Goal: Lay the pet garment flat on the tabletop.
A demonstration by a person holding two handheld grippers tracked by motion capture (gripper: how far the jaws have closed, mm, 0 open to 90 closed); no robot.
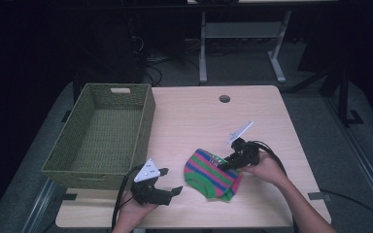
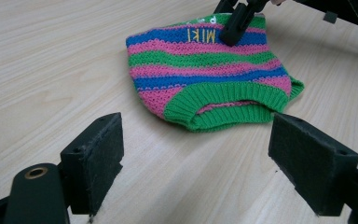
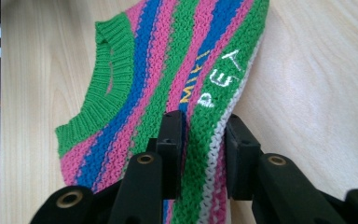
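- Right claw (image 3: 200, 154) pinches the white-edged hem of the striped knit sweater (image 1: 211, 174), which lies flat on the table (image 1: 189, 116) right of the wicker basket (image 1: 102, 133)
- Left claw (image 1: 171, 180) gapes wide just beside the green collar, holding nothing
- Step in hand looks like gripping for a fold or lift; next, the left should close on the collar

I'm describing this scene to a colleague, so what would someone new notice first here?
The brightly striped knitted sweater in pink, blue and green lies near the table's front edge, its edge pinched in the right gripper. The left gripper waits open beside it, and an empty woven green basket sits on the left.
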